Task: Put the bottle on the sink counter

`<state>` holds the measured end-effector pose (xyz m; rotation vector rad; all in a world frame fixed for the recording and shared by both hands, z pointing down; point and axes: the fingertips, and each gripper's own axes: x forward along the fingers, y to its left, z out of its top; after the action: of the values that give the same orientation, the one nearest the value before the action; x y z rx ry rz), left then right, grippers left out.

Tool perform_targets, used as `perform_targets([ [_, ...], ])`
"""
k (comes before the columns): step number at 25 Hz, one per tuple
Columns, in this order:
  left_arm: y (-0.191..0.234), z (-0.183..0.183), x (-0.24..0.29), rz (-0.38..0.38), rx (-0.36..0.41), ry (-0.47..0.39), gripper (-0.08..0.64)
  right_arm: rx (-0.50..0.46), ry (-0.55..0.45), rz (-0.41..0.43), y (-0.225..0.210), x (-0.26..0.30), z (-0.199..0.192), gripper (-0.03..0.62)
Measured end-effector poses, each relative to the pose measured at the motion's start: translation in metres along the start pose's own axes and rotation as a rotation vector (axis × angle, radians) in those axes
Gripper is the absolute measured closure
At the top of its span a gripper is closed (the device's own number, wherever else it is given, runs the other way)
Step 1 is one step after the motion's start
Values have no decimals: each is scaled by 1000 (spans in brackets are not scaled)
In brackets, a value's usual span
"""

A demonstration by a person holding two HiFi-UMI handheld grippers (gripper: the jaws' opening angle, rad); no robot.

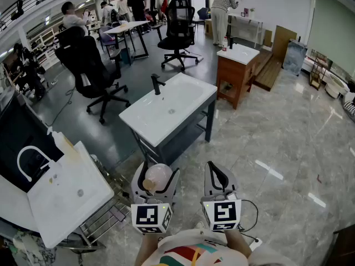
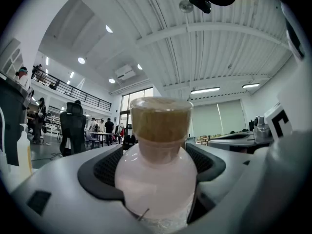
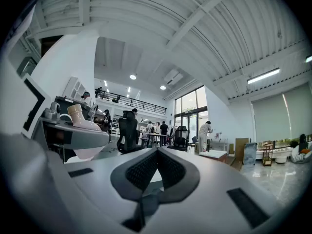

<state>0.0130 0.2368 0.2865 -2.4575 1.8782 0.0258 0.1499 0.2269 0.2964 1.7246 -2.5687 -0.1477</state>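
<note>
Left gripper (image 1: 161,170): jaws set wide and closed on the bottle (image 2: 158,179), gripped at the body with the tan cap (image 2: 161,121) uppermost, long axis roughly upright. Right gripper (image 1: 217,168): jaws together, nothing between them, level beside the left. The sink counter (image 1: 188,90) with the black faucet (image 1: 158,83) lies straight ahead of the loaded claw, well apart from it. Judgement: the left hand must carry forward, then lower the base onto the counter's rim.

No words, brands or numbers are legible; only coded square markers on the left cube (image 1: 151,217) and right cube (image 1: 222,215), at 6 o'clock.
</note>
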Motion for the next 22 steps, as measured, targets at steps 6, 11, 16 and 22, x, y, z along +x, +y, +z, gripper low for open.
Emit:
perform_targets([
  [6,1,-2,0,8,-5,-2,166,-7,11,21,5,1,-4,580],
  [11,1,1,1,16,-3,-10,166,-4,15,32,4,3,-6,580],
  [16,2,0,7,17,-4,-16,166,32,9,50,0,6,-11,580],
  [22,-1,1,18,11,1,-18,166,27,11,56,-3,12,-11,580],
])
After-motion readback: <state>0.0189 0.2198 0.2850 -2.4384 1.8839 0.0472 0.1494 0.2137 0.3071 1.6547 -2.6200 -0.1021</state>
